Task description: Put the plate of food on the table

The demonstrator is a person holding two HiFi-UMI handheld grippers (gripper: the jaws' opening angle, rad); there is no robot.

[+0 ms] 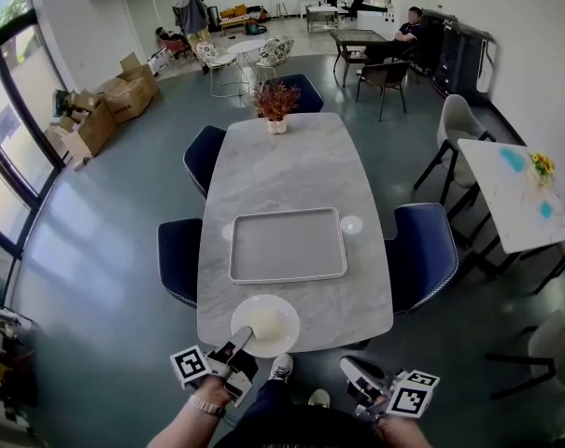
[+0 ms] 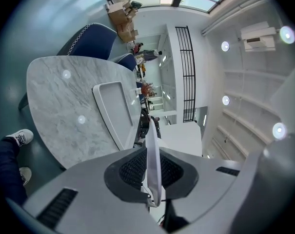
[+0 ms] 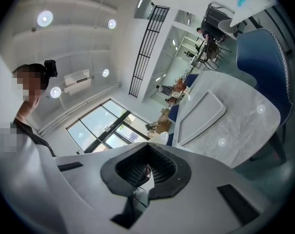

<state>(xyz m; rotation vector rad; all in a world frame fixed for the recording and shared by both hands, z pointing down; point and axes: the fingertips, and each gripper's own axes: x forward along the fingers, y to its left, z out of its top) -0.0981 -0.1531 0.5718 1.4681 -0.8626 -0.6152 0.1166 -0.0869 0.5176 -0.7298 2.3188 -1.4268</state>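
A white round plate (image 1: 265,325) with pale food in its middle is over the near end of the marble table (image 1: 291,166). I cannot tell whether it rests on the top. My left gripper (image 1: 241,340) is shut on the plate's near-left rim. In the left gripper view the plate (image 2: 152,150) shows edge-on, pinched between the two dark pads. My right gripper (image 1: 352,373) hangs off the table's near-right corner, shut and holding nothing. In the right gripper view its jaws (image 3: 148,147) meet with nothing between them.
A grey rectangular tray (image 1: 287,244) lies on the table just beyond the plate. A potted plant (image 1: 276,104) stands at the far end. Blue chairs (image 1: 422,250) flank the table on both sides. A second white table (image 1: 515,194) is at the right, with cardboard boxes (image 1: 105,110) at the left.
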